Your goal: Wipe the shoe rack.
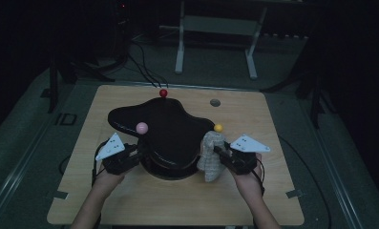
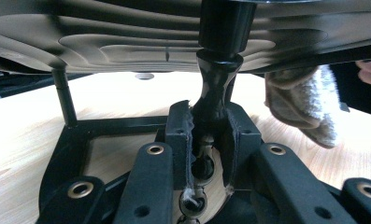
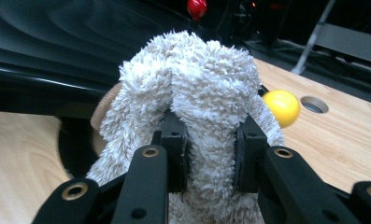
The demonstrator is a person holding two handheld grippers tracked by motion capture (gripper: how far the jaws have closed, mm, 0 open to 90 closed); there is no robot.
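Fluffy cloth (image 3: 197, 93) in right tool (image 3: 210, 151), beside black tray (image 1: 163, 129)

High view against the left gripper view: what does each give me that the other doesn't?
High view alone: the black wavy top seen from above, the red ball, pink ball, yellow ball, and the right gripper clamped on the fluffy cloth. Left gripper view alone: the top's ridged underside, and the left gripper closed on its black stem. Both share the cloth and the wooden table.
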